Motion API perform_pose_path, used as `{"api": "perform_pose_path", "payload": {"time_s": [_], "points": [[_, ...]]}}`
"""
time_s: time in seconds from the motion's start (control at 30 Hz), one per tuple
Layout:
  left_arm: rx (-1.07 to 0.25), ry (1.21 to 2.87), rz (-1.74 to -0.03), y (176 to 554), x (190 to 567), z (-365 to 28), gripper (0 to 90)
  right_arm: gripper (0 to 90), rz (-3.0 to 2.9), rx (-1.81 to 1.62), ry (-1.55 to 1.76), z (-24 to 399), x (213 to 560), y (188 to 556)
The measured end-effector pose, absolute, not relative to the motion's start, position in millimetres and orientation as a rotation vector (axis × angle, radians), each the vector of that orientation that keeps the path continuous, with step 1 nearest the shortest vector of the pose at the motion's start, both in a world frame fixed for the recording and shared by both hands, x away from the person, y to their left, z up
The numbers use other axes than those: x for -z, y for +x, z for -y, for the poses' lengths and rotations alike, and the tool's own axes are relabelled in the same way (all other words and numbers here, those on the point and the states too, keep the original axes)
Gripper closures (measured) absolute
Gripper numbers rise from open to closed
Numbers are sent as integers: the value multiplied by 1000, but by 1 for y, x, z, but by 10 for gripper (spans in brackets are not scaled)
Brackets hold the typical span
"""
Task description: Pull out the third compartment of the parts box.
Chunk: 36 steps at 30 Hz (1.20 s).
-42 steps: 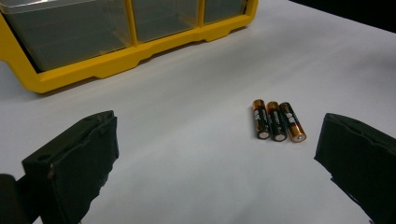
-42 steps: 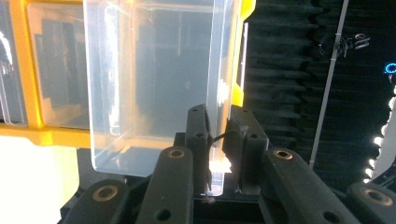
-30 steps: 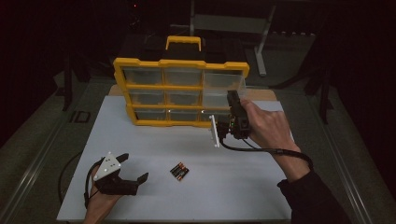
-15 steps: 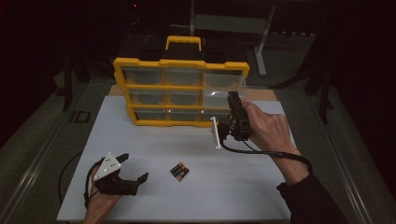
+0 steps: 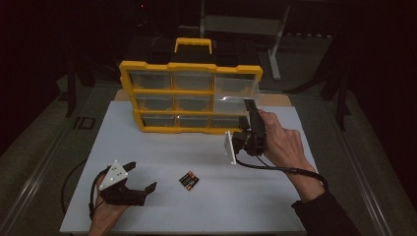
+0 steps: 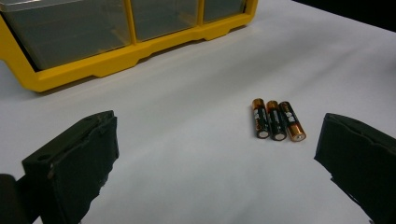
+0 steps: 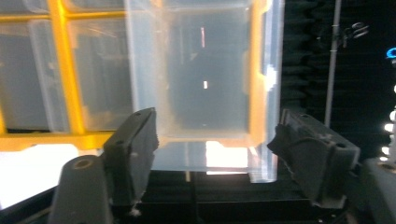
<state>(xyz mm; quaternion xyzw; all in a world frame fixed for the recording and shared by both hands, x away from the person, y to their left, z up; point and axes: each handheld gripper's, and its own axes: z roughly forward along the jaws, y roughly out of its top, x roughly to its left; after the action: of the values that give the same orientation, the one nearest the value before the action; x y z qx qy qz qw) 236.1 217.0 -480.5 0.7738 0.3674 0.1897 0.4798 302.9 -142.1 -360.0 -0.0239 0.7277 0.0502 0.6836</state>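
A yellow organizer (image 5: 172, 91) with clear drawers stands at the back of the white table. Its top right drawer (image 5: 236, 88) is pulled out toward me. My right gripper (image 5: 251, 105) points up at that drawer. Its jaws have just been opening and stand apart (image 7: 215, 140). The clear drawer's (image 7: 205, 70) front edge lies in the gap, with neither pad pressing on it. Three batteries (image 5: 189, 180) lie side by side on the table. My left gripper (image 5: 141, 177) rests left of them, open and empty, and the batteries (image 6: 278, 120) lie ahead of its jaws (image 6: 219, 154).
A white table top (image 5: 275, 206) carries everything. A black case with a yellow handle (image 5: 193, 44) sits behind the organizer. A small white plate (image 5: 229, 146) sticks out at the left of the right gripper. A cable (image 5: 275, 169) trails from the right gripper along the forearm. Dark surroundings and metal frames ring the table.
The right gripper has eased slightly back toward me from the drawer, which stays pulled out. The left gripper and the batteries have not moved.
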Motion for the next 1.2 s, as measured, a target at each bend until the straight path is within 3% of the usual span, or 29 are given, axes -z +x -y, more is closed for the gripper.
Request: {"api": "perform_pose_path", "payload": {"time_s": [0.5, 1.2], "points": [[-460, 1886, -903, 236, 481, -217, 3, 162, -1750, -190, 22, 150, 407, 295], [-460, 1883, -909, 236, 481, -217, 3, 139, -1933, -381, 281, 174, 471, 277]]}}
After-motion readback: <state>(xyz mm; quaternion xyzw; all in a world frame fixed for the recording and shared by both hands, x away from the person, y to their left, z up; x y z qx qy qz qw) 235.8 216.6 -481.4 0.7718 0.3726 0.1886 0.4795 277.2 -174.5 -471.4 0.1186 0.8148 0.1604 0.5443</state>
